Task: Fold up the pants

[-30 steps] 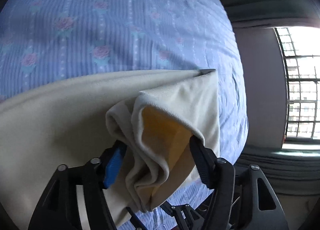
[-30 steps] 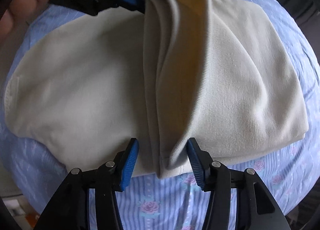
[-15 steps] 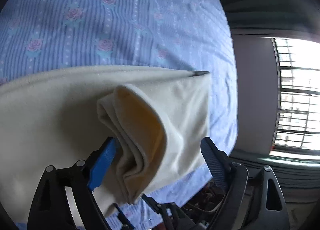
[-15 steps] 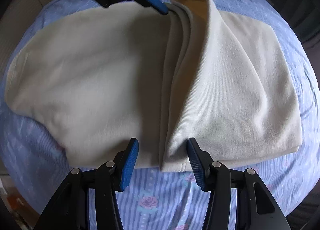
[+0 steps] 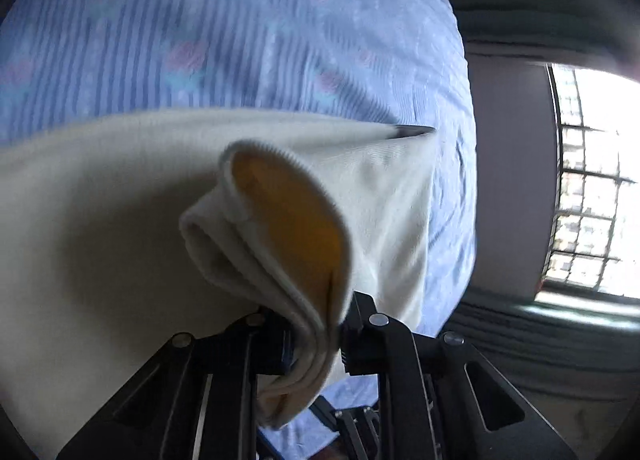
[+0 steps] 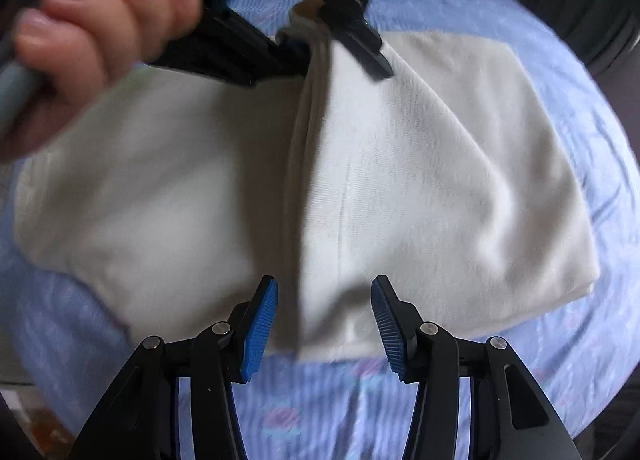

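A: left gripper (image 5: 316,340) status?

B: clamped tight on the bunched fold edge of the pants (image 5: 120,220); several cream layers pinched between the jaws, yellowish inner face showing above them.

A: right gripper (image 6: 324,324)?

B: jaws wide apart, holding nothing; blue pads (image 6: 260,328) straddle the near end of the same ridge, fabric sits between them but isn't gripped.

A: where's the garment?

B: flat on the blue floral bedsheet (image 6: 360,400), partly folded; one ridge runs from the right gripper to the left one at the far edge; person's hand (image 6: 88,32) on the left tool.

A: how to do it right?

B: my read: close the right on all layers at the near end first; then carry both ends over level and together; uneven lift would skew the fold.
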